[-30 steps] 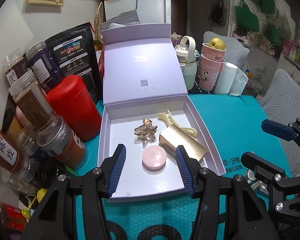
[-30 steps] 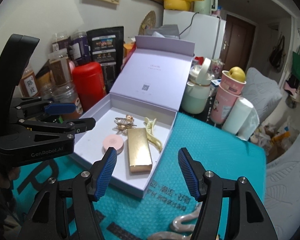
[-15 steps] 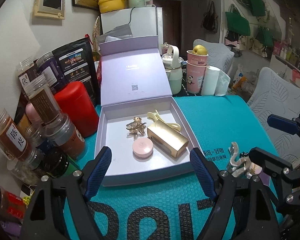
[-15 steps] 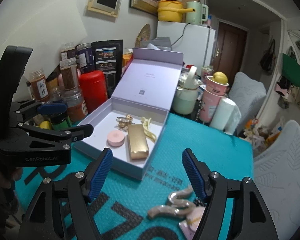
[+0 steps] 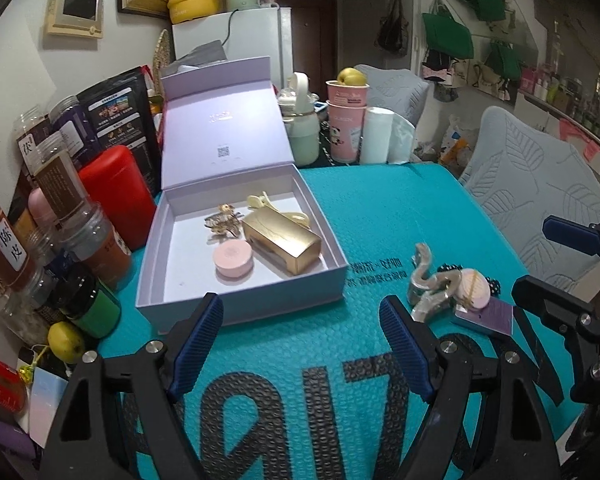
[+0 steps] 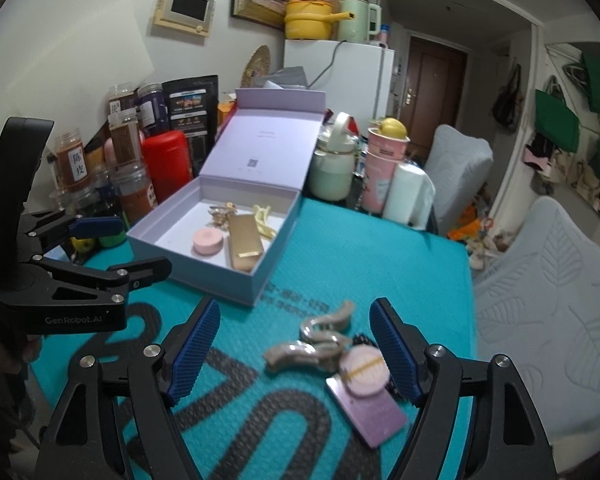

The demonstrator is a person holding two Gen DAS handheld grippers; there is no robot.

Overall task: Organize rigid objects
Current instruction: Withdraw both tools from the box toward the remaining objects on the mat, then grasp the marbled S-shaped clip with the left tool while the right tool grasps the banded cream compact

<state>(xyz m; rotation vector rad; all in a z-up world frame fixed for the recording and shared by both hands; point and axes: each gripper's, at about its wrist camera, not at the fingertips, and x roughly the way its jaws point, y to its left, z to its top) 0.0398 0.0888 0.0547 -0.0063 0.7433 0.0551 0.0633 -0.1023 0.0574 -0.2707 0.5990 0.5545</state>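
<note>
From the left wrist, the left gripper (image 5: 300, 344) hangs spread and empty over the teal mat (image 5: 380, 208), with the lavender box (image 5: 244, 300) just ahead holding a gold case (image 5: 284, 240), a pink compact (image 5: 234, 258), a gold clip (image 5: 224, 220) and a yellow claw clip (image 5: 260, 202). The loose pile (image 5: 452, 288) lies to its right, nearer the right gripper (image 5: 556, 256). From the right wrist, the right gripper (image 6: 296, 344) is empty, its jaws opening, the marbled clip (image 6: 316, 340) between the fingers, its long axis slanting toward the box. Against a second ago, both grippers have drawn back from the box, and the left has widened.
</note>
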